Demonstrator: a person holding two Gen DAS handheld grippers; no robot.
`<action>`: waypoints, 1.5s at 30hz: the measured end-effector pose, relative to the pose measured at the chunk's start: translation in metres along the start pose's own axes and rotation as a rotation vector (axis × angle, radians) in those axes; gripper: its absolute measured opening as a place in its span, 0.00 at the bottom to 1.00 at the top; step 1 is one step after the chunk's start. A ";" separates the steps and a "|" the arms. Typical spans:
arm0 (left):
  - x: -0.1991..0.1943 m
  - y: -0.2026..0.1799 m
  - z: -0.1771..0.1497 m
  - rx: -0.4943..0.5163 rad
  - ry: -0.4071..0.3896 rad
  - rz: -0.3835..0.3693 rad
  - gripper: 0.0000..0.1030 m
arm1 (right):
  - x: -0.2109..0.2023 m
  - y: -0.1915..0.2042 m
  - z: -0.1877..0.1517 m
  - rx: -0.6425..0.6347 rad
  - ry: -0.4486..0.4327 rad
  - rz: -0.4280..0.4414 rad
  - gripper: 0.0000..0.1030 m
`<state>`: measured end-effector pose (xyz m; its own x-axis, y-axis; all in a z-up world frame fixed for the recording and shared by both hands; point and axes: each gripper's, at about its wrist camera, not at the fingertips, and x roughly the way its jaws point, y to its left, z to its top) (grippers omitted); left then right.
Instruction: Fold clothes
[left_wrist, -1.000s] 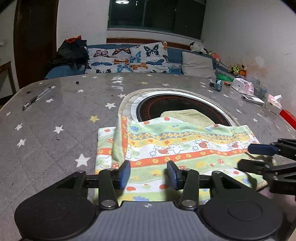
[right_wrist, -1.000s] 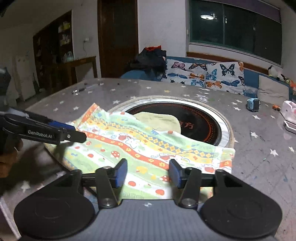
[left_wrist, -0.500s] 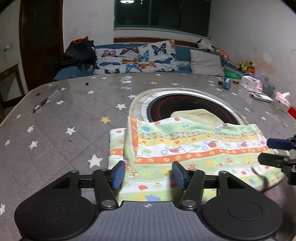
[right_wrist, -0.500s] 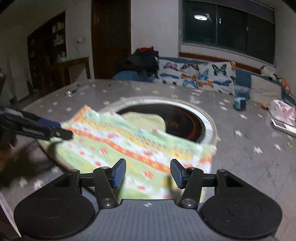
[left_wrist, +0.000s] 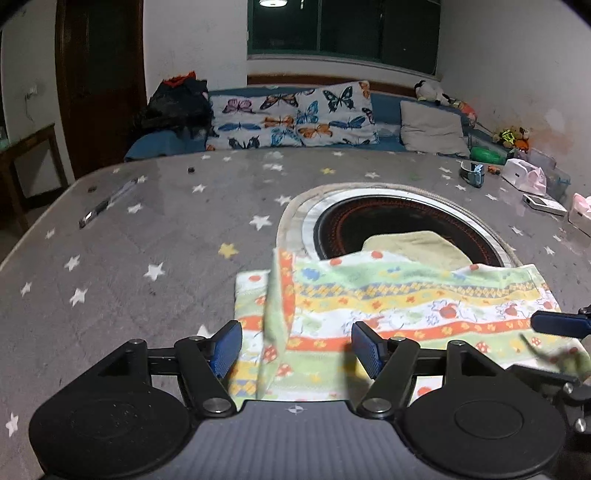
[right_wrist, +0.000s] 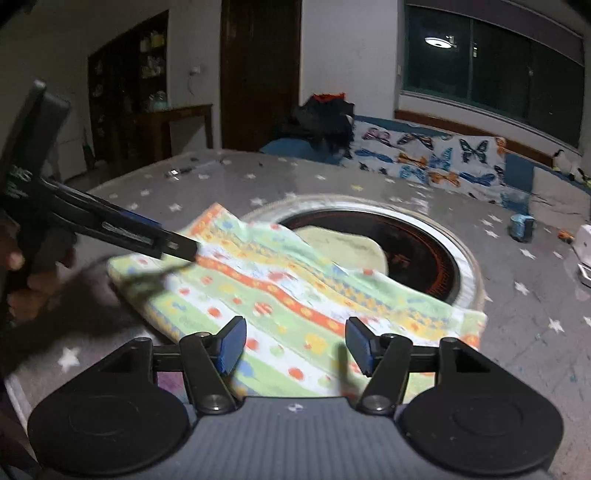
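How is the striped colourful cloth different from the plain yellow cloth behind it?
The striped cloth carries orange, green and yellow bands with small pictures; the yellow cloth is plain. The striped cloth looks larger and lies mostly on the grey star table; the yellow cloth lies inside the dark round burner, partly covered by the striped cloth. Both lie flat, unheld.

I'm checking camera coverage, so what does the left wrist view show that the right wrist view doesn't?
Only the left wrist view: a pen on the table and a grey pillow. Only the right wrist view: a shelf cabinet and the hand holding the left gripper. Both: the patterned cloth, the round black burner, butterfly pillows, and both grippers' jaws open, just widened, over the cloth.
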<state>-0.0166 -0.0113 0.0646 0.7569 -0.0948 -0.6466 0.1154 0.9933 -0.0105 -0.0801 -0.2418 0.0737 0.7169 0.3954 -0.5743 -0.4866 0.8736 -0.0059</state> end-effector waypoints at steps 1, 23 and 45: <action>0.001 -0.001 -0.001 0.000 0.004 0.003 0.67 | 0.002 0.001 0.000 0.007 0.004 0.013 0.59; 0.001 0.014 0.004 -0.051 0.015 0.018 0.66 | 0.011 0.008 0.011 0.047 0.023 0.019 0.59; -0.002 0.021 0.003 -0.058 0.031 0.029 0.67 | 0.023 0.019 0.010 0.056 0.068 0.002 0.66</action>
<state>-0.0135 0.0098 0.0682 0.7389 -0.0649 -0.6707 0.0555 0.9978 -0.0355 -0.0675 -0.2133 0.0682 0.6794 0.3785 -0.6286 -0.4578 0.8882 0.0400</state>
